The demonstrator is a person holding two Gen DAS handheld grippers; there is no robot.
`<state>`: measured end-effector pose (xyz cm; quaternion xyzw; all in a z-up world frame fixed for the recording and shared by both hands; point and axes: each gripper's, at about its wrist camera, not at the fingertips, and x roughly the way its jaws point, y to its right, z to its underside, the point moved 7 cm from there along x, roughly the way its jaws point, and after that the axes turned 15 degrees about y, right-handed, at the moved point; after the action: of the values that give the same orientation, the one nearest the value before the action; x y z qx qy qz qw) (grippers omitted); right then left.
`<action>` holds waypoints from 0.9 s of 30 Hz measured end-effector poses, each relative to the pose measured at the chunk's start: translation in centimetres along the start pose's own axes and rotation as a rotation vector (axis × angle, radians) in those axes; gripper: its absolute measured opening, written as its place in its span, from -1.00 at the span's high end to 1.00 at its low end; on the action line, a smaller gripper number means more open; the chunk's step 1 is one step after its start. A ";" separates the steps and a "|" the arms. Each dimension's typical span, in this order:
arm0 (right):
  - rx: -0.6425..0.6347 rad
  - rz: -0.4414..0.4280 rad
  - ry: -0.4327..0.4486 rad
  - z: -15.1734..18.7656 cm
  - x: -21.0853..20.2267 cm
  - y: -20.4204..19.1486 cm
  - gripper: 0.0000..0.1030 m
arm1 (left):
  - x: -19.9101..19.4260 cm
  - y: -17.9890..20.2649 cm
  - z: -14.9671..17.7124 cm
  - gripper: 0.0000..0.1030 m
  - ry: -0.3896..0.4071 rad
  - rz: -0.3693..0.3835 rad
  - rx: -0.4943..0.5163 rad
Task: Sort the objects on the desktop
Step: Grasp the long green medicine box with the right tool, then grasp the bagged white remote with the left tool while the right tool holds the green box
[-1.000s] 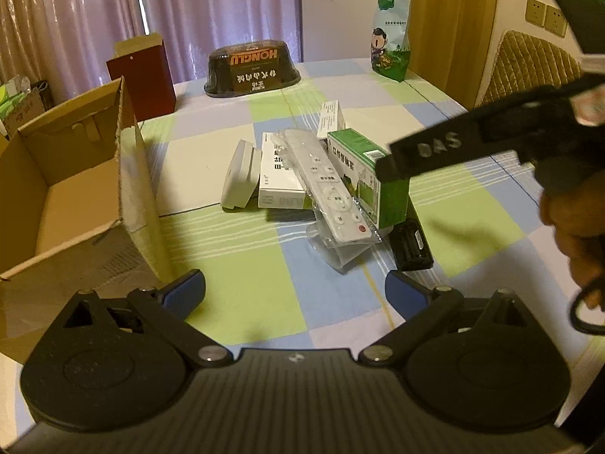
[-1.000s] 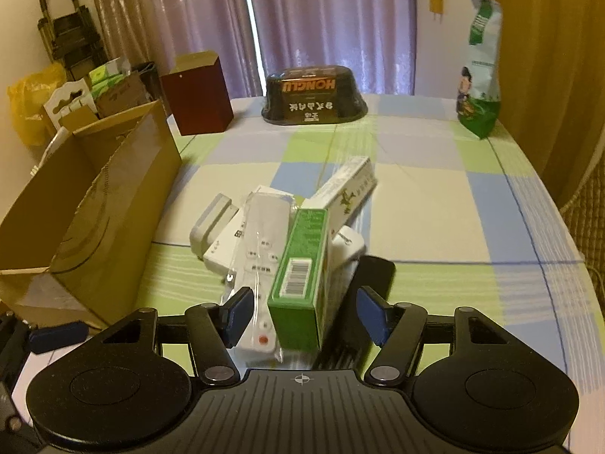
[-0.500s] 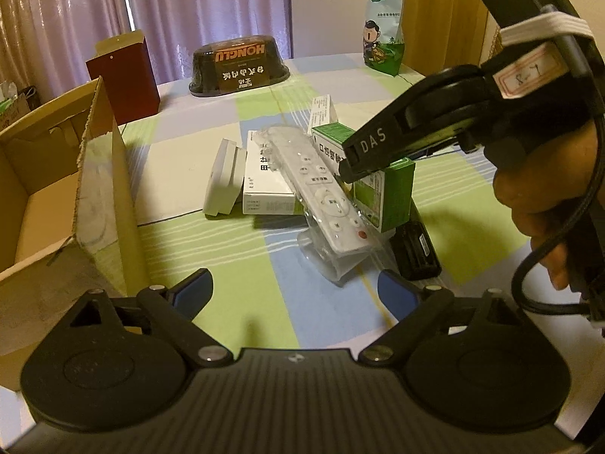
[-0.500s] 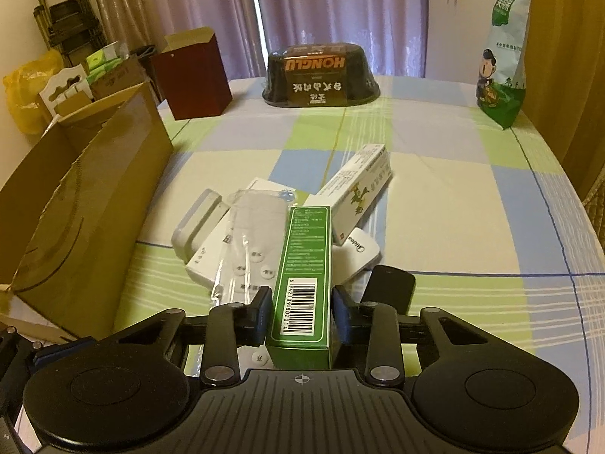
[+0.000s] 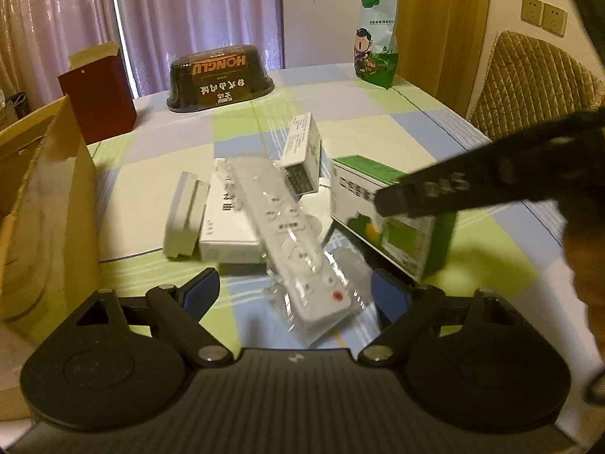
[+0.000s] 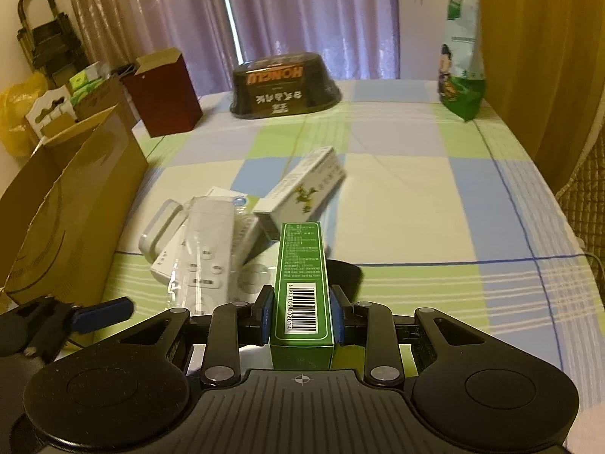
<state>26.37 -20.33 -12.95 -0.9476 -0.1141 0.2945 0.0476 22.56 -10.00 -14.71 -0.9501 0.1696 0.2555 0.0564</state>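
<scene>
My right gripper [image 6: 301, 316] clamps the green box [image 6: 301, 283] at lower centre, raised off the table [image 6: 397, 204]. My left gripper [image 5: 294, 290] stands wide, straddling the bagged remote [image 5: 291, 242]. Carton [image 5: 45, 204] at left edge.

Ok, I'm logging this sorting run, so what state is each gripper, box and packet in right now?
right gripper: shut on the green box
green box: clamped, off the table
left gripper: open, holding nothing
remote control: in a clear sleeve, lying across the white box
white box: lying flat
cardboard box: open at the top
snack bag: standing upright
</scene>
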 end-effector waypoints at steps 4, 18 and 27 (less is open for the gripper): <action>0.010 0.010 0.008 -0.2 -0.7 1.0 0.44 | 1.7 0.2 0.1 -0.37 -0.026 -0.032 -0.019; 0.023 0.022 0.007 0.5 -2.3 2.1 0.44 | 1.1 -0.7 0.7 0.47 -0.049 -0.009 -0.014; 0.017 0.021 -0.001 2.8 -5.4 0.8 0.44 | -5.7 -3.3 5.2 0.52 -0.132 -0.004 -0.057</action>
<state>20.64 -22.36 -12.45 -0.9482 -0.1015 0.2963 0.0526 16.70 -4.22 -16.25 -0.9327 0.1563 0.3223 0.0407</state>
